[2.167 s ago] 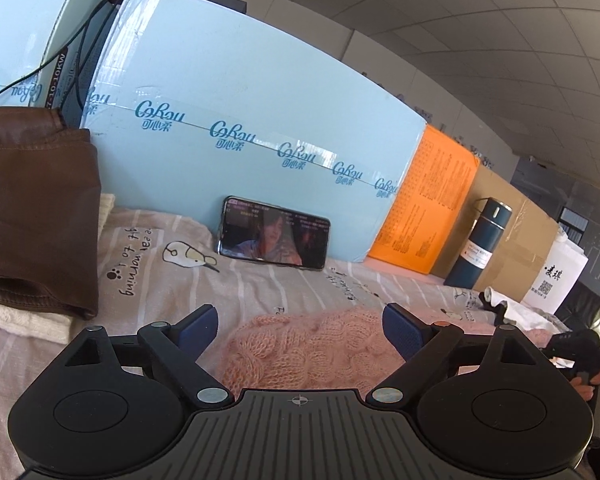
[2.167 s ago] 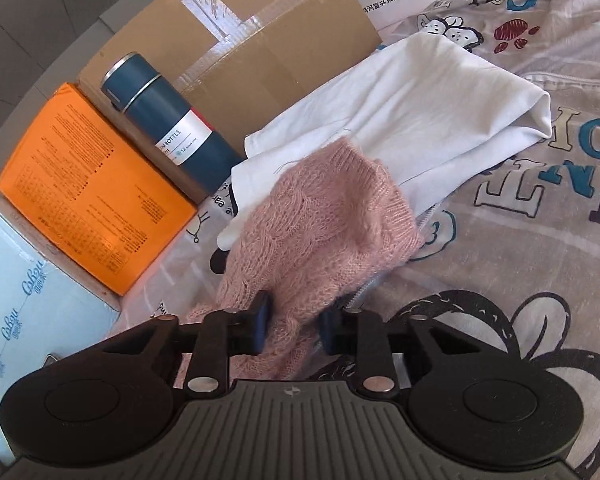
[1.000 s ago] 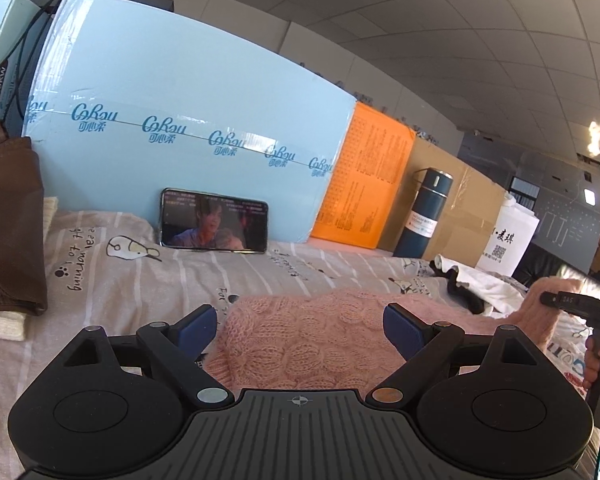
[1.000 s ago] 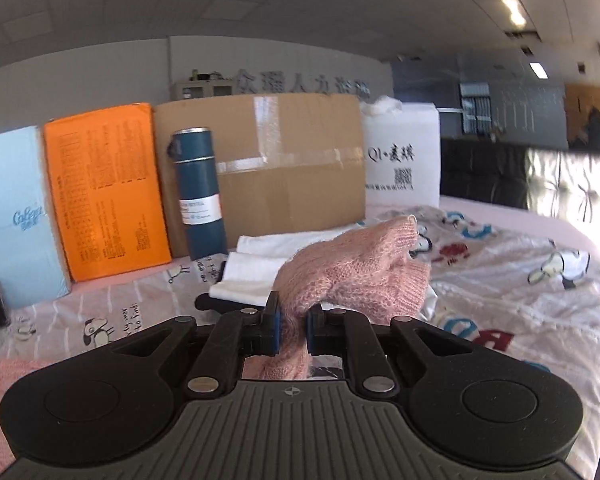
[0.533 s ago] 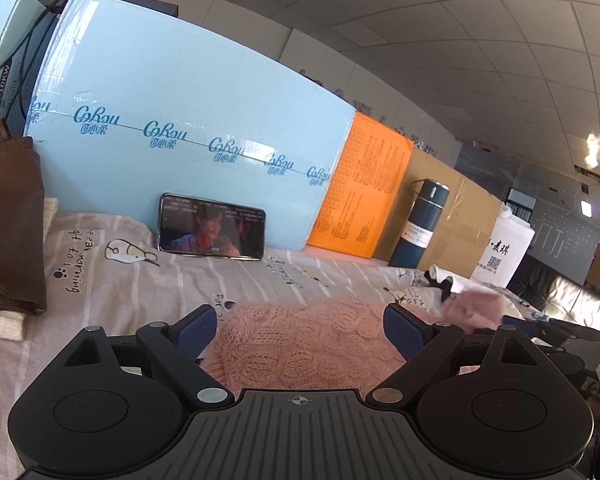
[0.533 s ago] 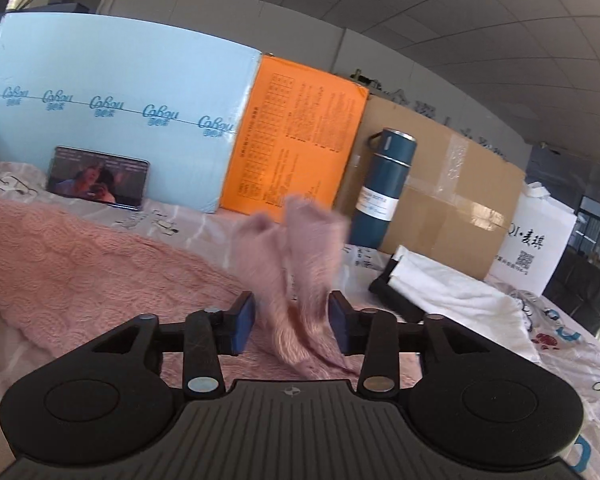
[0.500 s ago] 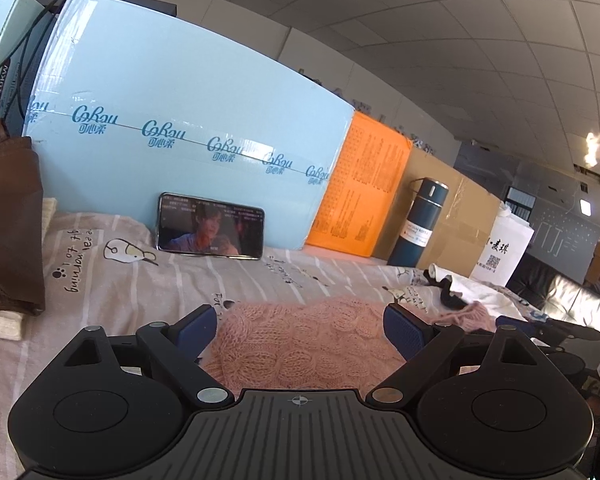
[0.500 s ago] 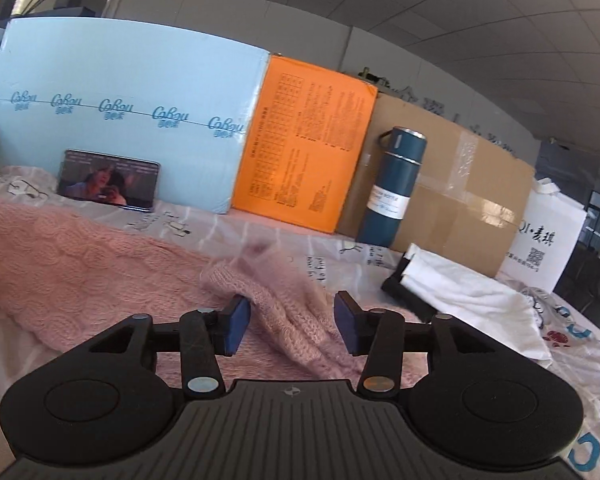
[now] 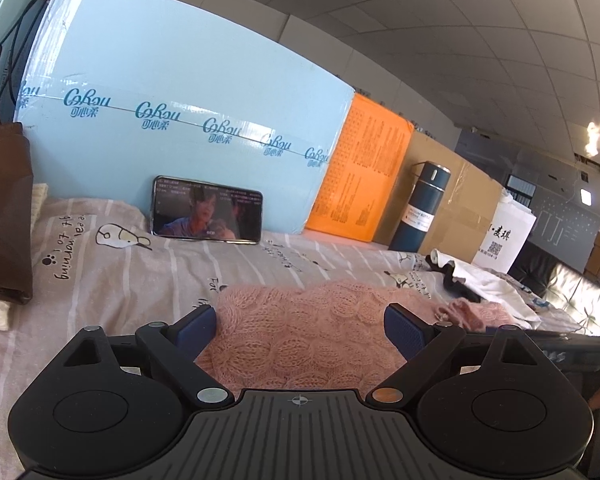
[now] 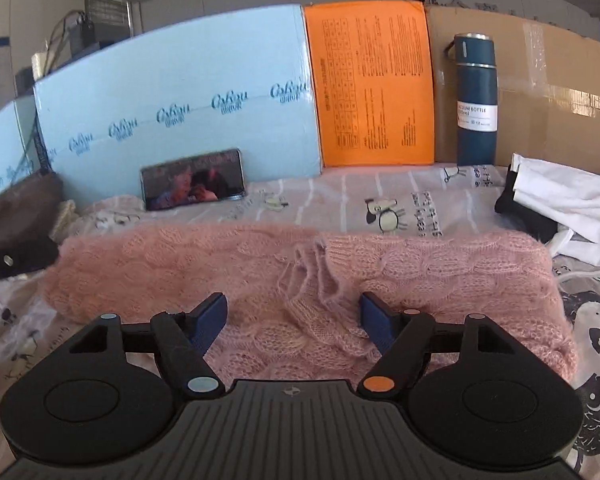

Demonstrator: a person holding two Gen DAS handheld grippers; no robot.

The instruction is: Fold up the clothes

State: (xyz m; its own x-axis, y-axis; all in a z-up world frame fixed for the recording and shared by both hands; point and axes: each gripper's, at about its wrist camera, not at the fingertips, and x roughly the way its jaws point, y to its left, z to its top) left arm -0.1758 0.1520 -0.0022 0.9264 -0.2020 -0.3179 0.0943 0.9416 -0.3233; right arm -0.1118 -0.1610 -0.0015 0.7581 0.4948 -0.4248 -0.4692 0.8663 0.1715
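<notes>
Releasing a folded-in sleeve onto the pink sweater (image 10: 228, 264), which lies across the bed (image 10: 340, 200).
Right gripper (image 10: 292, 316) fingers are opening over the knit, gripping nothing; left gripper (image 9: 300, 326) fingers stand wide, empty. Next likely needs a fresh edge grasp. Count: one sweater, one white garment (image 10: 572, 204), one phone (image 10: 192, 184), one bottle (image 10: 476, 108).

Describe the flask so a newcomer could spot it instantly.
Along the back of the bed runs a row of boxes: pale blue, orange, then brown cardboard. The flask stands upright against the cardboard one. It is the only tall dark teal cylinder there, with a white label.
</notes>
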